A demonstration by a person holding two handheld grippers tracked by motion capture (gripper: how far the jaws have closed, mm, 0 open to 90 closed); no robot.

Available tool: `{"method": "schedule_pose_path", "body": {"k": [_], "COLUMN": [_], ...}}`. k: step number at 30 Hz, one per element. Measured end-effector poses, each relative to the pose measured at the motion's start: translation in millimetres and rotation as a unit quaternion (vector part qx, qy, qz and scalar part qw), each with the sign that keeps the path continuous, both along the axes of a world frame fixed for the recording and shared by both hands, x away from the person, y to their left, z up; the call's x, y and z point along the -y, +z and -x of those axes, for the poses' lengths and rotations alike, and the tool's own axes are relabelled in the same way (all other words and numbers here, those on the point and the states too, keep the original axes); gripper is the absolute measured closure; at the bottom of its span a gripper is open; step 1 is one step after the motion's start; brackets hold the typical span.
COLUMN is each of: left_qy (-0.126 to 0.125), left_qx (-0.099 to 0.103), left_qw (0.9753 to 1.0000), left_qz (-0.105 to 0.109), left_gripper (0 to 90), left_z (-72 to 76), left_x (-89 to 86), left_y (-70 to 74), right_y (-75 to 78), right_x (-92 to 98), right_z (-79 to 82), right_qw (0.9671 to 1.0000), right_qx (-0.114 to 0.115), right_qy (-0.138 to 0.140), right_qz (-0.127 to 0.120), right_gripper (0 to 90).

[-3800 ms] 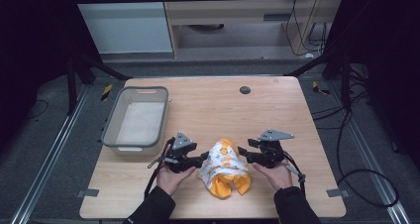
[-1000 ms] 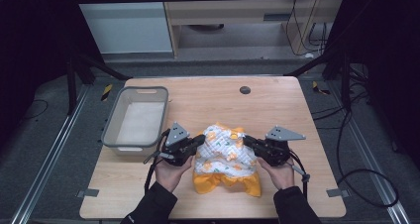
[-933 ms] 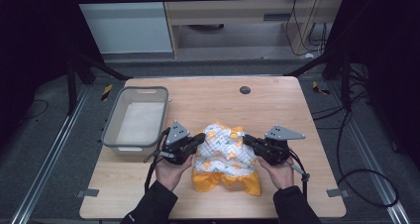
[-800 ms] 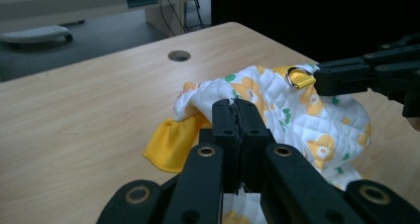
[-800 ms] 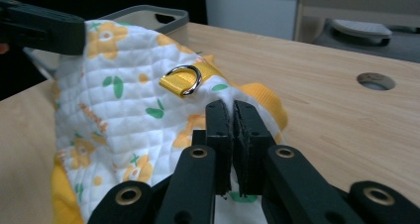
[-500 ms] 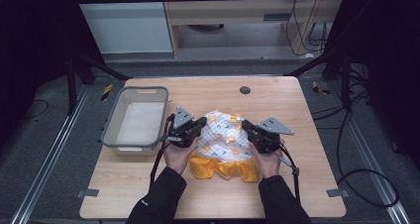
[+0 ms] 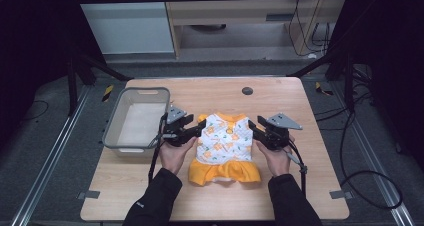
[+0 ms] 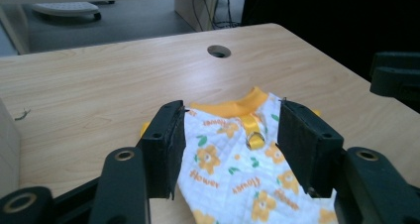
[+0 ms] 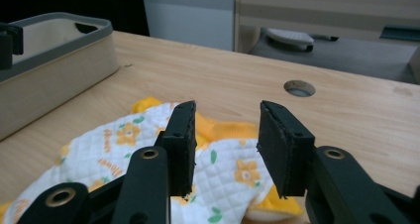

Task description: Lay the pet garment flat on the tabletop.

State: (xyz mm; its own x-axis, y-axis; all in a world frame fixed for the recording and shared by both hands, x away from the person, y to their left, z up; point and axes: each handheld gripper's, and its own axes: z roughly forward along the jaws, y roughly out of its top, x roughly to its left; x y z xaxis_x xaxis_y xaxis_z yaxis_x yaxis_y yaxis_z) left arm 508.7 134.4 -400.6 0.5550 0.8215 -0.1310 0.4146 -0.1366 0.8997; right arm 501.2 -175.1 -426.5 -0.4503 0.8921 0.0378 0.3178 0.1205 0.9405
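A small white quilted dress (image 7: 224, 141) with orange flowers, an orange collar and an orange skirt hem lies spread flat on the table's middle. My left gripper (image 7: 201, 128) stands open at the garment's left shoulder; in the left gripper view its jaws straddle the collar and chest (image 8: 233, 149) of the dress. At the right shoulder my right gripper (image 7: 253, 129) is open too, and in the right gripper view the quilted cloth (image 9: 218, 162) lies under and between its jaws. Neither holds the cloth.
A grey plastic bin (image 7: 135, 118) stands at the table's left, close beside my left gripper; its wall (image 9: 49, 65) also appears in the right gripper view. A round cable hole (image 7: 246, 90) sits near the far edge. Bare wood lies to the right and front.
The crumpled dress has been drawn out flat and carried away from the front edge. Both grippers moved forward with it and have let go, now open at its shoulders.
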Motion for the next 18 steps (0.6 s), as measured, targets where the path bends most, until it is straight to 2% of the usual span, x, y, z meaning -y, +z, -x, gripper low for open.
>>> {"method": "schedule_pose_path", "body": {"k": [3,8,9,12,13,14,15,18], "left_qy": [-0.012,-0.022,-0.026,-0.032,-0.041,-0.041,-0.047,-0.050], "left_qx": [-0.003,-0.008,-0.007,-0.008,-0.008,-0.008,-0.009,-0.020], "left_qw": [0.9999,0.9996,0.9994,0.9991,0.9984,0.9984,0.9979,0.9969], "left_qz": [-0.005,-0.013,-0.020,-0.027,-0.039,-0.039,-0.042,-0.056], "left_gripper": [43.2,43.8,44.1,45.3,45.8,46.1,46.4,46.7], "left_z": [10.6,22.2,28.7,37.0,45.1,45.1,53.1,62.5], "left_x": [-7.6,-16.1,-20.2,-24.4,-28.2,-28.2,-31.1,-34.7], "left_y": [1.2,1.1,0.6,-0.2,-2.4,-2.4,-7.4,-17.9], "right_y": [2.0,2.9,2.5,1.5,1.0,1.0,-0.3,-4.0], "right_x": [5.1,14.1,19.3,26.8,29.3,29.3,33.8,38.7], "right_z": [9.7,21.3,26.7,35.3,38.2,38.2,44.6,53.7], "right_qw": [0.9998,0.9995,0.9992,0.9988,0.9987,0.9987,0.9983,0.9976], "right_qx": [-0.003,-0.016,-0.026,-0.035,-0.037,-0.037,-0.041,-0.050], "right_qy": [0.015,0.027,0.030,0.034,0.036,0.036,0.042,0.049], "right_qz": [0.011,0.008,0.004,0.002,0.002,0.002,-0.001,-0.002], "right_gripper": [55.4,52.1,50.8,50.0,49.9,49.9,49.5,49.4]}}
